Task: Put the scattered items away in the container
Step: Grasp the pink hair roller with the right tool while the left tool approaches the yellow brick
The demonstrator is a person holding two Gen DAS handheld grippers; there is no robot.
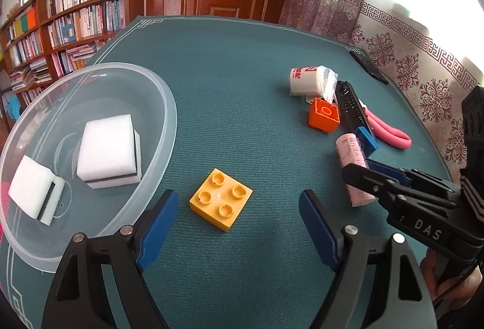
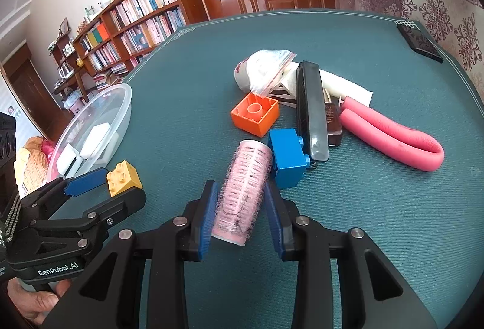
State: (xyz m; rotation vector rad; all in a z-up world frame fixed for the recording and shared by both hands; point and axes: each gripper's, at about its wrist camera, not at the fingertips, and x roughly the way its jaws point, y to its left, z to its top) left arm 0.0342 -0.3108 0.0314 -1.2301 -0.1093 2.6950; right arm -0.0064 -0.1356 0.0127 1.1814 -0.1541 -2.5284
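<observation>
— Teal ribbed cloth [image 1: 242, 81] covered the whole table, with bookshelves [image 1: 69, 14] filling the upper left of the frame behind it. Where had the bits ended up?

— Two white foam sponges [image 1: 109, 147] lay in the clear plastic bowl [image 1: 165, 105] at the left. A yellow four-stud building brick [image 1: 220, 199] sat on the cloth between the wide-apart blue pads of the left gripper [image 1: 239, 220], touching neither.

— And the other tongs?

— The right gripper [image 2: 240, 208] stood low in the frame, its jaws either side of a pink mesh hair roller [image 2: 243, 187]; whether they pressed it, I couldn't tell. Beyond lay a blue brick [image 2: 286, 156], an orange brick [image 2: 254, 114], a black comb [image 2: 311, 108] and a pink foam loop [image 2: 393, 135].
</observation>
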